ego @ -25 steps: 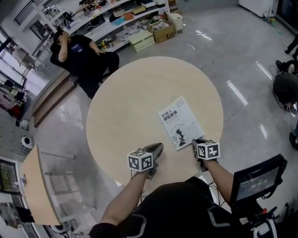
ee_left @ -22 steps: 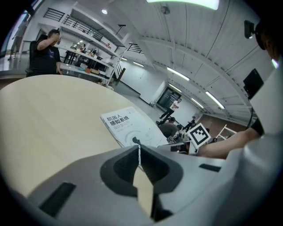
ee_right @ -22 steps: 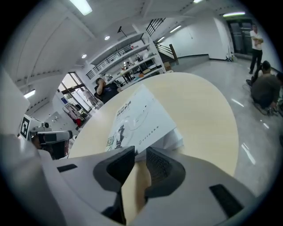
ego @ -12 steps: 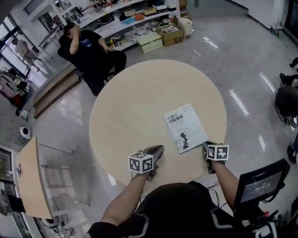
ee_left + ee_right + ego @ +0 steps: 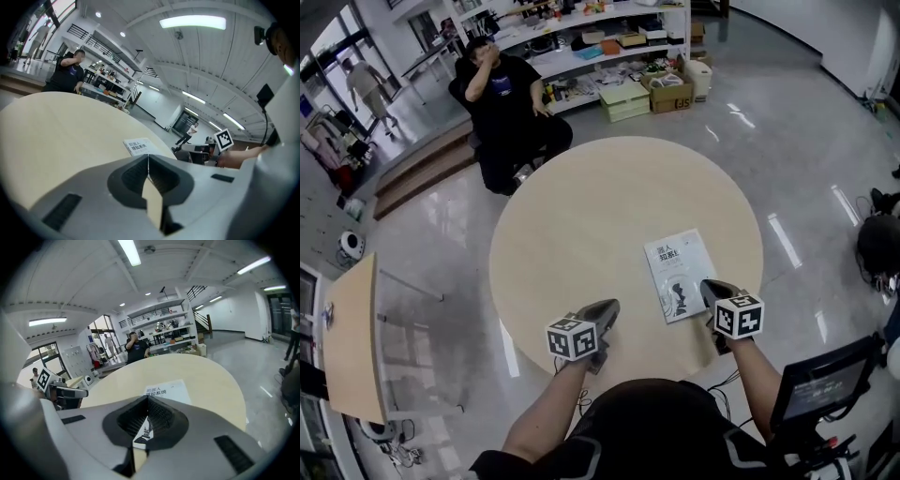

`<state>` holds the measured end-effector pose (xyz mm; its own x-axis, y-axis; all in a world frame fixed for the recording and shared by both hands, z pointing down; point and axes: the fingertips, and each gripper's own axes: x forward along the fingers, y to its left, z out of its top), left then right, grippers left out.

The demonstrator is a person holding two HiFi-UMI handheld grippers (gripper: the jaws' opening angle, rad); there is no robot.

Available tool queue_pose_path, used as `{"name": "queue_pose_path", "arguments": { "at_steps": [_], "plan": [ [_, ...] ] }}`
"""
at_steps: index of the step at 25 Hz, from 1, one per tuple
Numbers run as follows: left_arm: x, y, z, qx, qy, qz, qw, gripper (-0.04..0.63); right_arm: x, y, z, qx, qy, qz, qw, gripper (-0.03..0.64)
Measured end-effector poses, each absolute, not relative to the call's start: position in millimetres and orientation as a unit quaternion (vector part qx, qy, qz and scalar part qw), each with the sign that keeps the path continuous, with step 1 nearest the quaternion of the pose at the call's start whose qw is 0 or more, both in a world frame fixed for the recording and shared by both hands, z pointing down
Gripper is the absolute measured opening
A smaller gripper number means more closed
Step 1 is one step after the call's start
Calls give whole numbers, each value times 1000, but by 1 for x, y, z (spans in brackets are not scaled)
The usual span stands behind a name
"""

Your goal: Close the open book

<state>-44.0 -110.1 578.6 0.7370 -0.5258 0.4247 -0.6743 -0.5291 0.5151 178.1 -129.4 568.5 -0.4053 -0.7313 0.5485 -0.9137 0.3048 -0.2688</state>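
The book lies shut and flat at the table's four o'clock. It looks a light, bendy paperback with a slick cover; I'd pinch its free long edge. The left claw is pressed together, empty; the right claw has just snapped together on nothing.

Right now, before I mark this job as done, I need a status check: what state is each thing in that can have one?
book, closed, lying flat on the table with its front cover up.
left gripper, shut, with nothing in it, off to the side of the book.
right gripper, just closed, shut with nothing in it, at the book's near end.
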Motion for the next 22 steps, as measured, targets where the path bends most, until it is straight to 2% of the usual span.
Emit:
{"name": "queue_pose_path", "arguments": {
  "at_steps": [9, 18, 22],
  "plan": [
    [-67, -101, 563, 870, -363, 82, 322, -3, 133, -129, 550, 471, -833, 247, 155, -2],
    [-56, -86, 533, 872, -381, 75, 296, -3, 137, -124, 531, 431, -861, 229, 143, -2],
    [-51, -80, 509, 882, -388, 68, 260, -3, 136, -128, 513, 415, -873, 221, 127, -2]
  ]
}}
